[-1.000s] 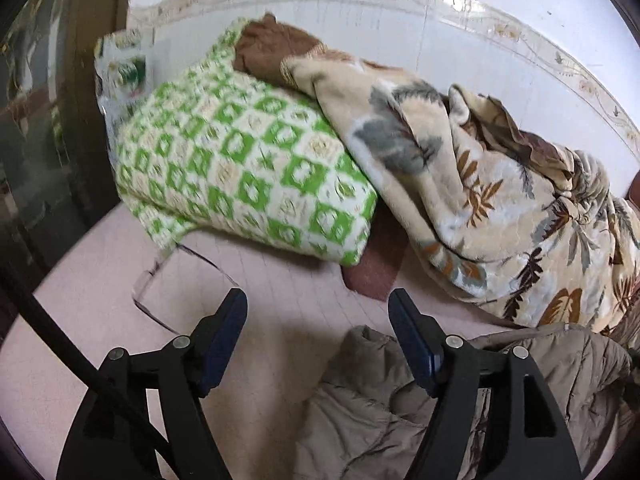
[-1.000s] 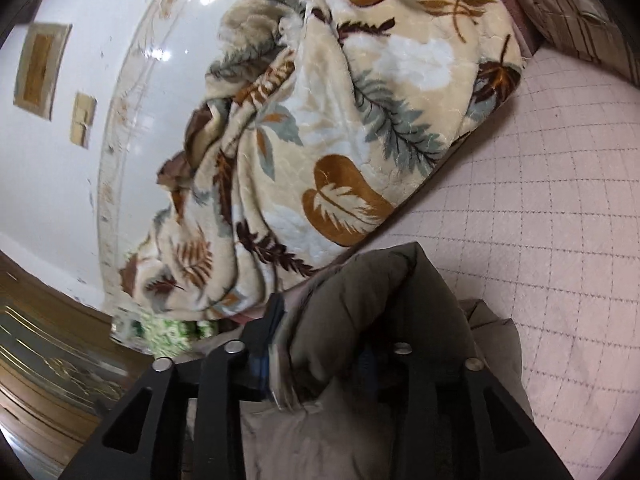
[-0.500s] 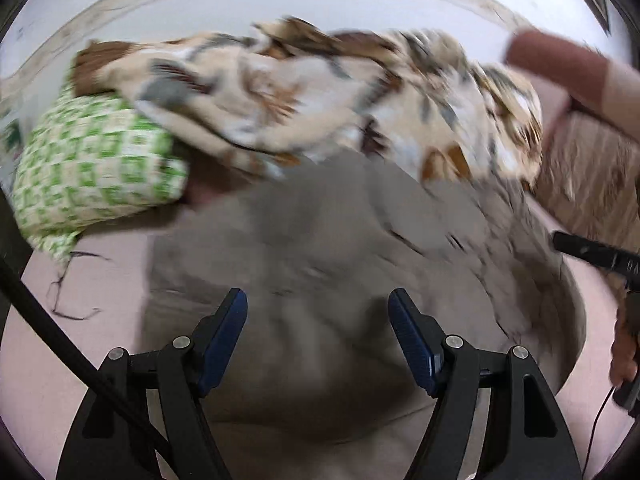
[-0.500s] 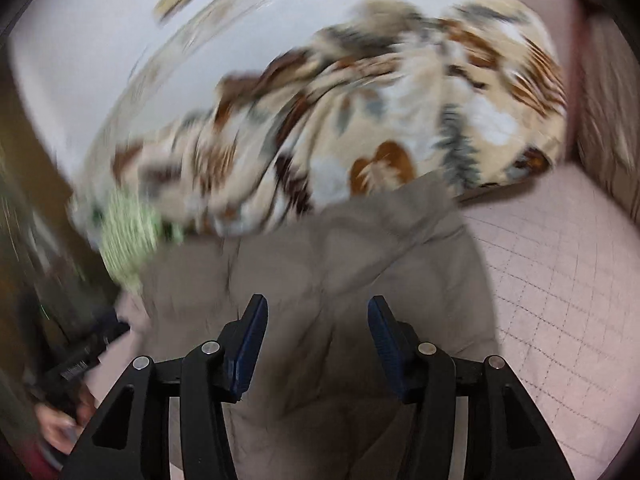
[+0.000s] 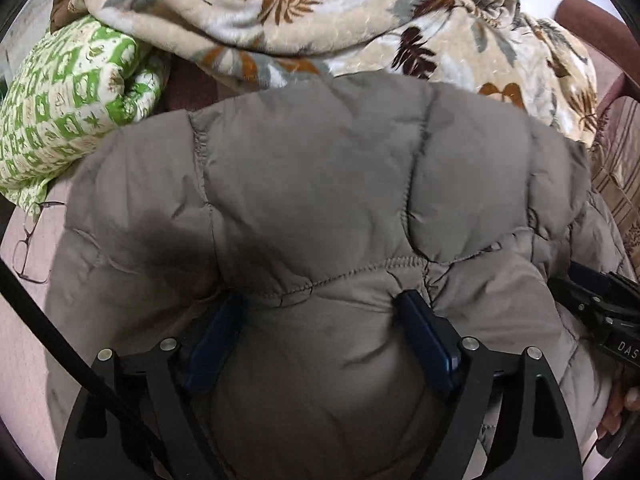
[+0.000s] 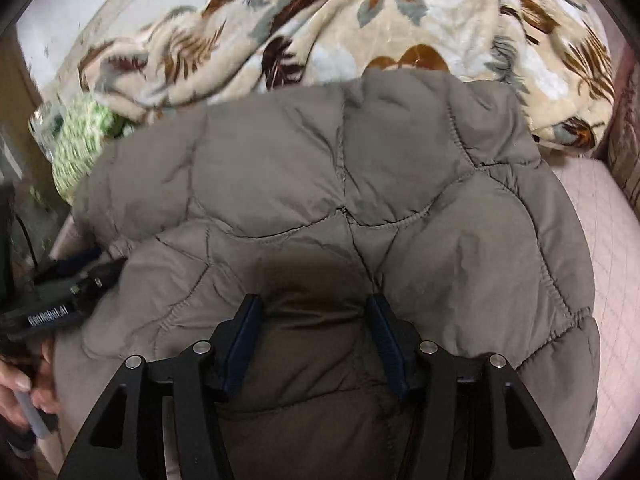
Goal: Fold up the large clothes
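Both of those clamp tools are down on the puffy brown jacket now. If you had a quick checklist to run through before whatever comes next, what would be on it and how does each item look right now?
1. Jacket lying on the bed, none hanging off: cannot tell, its near edge is hidden.
2. Left gripper ready: ok, jaws have just been opening and stand wide, jacket bulging between them.
3. Right gripper ready: ok, jaws have opened, pads apart over the jacket.
4. Either gripper pinching fabric: cannot tell, the padding swells against the pads.
5. Glasses clear of the jacket: not ok, they lie right at its edge.
6. Blanket off the jacket: ok, it lies behind it.
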Available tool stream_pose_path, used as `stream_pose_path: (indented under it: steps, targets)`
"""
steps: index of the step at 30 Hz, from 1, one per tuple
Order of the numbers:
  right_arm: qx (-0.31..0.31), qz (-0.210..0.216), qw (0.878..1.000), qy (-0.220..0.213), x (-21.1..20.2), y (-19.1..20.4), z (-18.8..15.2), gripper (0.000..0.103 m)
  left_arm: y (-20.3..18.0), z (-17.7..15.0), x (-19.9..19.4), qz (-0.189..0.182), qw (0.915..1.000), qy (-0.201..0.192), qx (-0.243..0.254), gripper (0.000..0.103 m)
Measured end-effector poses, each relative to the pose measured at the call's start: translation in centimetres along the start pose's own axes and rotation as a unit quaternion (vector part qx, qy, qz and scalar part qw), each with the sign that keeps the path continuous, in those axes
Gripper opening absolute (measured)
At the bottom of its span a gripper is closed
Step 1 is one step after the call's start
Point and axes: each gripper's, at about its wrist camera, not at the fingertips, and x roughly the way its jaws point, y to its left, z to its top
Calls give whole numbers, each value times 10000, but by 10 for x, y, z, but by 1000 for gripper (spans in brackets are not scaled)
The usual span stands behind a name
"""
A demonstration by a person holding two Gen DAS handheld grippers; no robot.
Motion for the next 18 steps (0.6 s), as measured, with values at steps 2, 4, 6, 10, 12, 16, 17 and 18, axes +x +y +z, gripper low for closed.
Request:
stream_pose_path:
  steps: [2,4,6,10,12,16,17,18]
  targets:
    - [52,-26,10000,52,7,-2,0,59,-1,-1,6,79,10000,-25,8,86]
    - [79,-58,9999,92,11,-2,0,59,-1,0,9,122,9999,61,-27,86]
    - [70,-160,9997,148,12,0,2,59,1,1,2,132,9998,61,-96,86]
    - [413,44,9991,-123,-24,-2,-2,59,1,-16,-47,127,9994,-272,-148,86]
    - [523,189,9976,-403,-55,-1,-14,60,1,-34,-83,109,9979,-629,-143,86]
    - [438,-148,9942,-967,-117,3,-57,61,13,-84,-140,580,9927,-1014,-299,86]
    - [480,-302,9927,-1069,-131,4,-75,61,21,-99,-149,665,9914,-1034,-454,86]
    - [545,-341,9914,-1144,-138,4,-88,64,26,-107,-152,741,9906,-1019,-540,86]
